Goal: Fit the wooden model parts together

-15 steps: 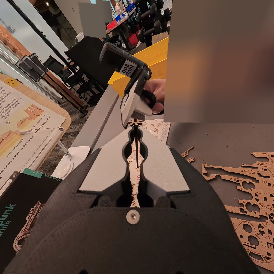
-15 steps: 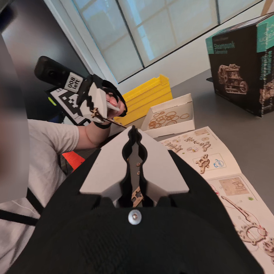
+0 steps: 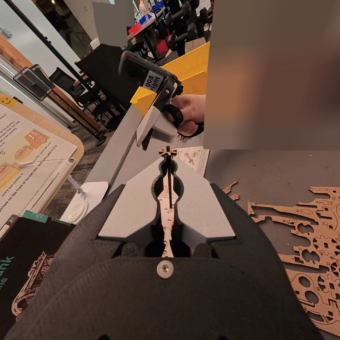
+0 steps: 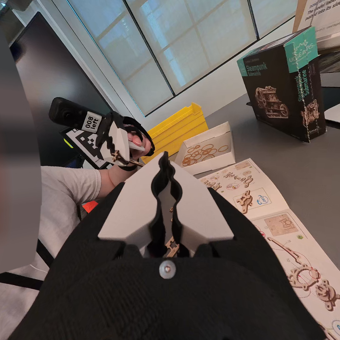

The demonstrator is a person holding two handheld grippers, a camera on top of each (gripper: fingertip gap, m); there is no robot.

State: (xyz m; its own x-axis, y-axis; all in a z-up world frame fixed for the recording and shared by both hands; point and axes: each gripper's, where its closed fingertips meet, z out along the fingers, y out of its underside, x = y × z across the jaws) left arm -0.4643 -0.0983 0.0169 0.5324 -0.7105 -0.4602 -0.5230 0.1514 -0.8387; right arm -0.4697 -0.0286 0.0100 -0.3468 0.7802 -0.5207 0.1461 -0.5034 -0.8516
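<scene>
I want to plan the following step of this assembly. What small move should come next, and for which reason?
Probably look for the next wooden part on the cut-out sheet with the right gripper. It is shut, seems empty and hangs apart from the left gripper, which is shut on a thin shaft with the small gear already at its tip.

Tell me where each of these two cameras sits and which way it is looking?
Left wrist view: sits on the left hand-held gripper, looking along its fingers, shut on a thin wooden part, toward the right hand-held gripper and its hand.
Right wrist view: sits on the right hand-held gripper, shut and empty, looking toward the left one, a forearm and the instruction sheet.
Shared: each sees the other gripper, the wooden part and the yellow bin.
</scene>
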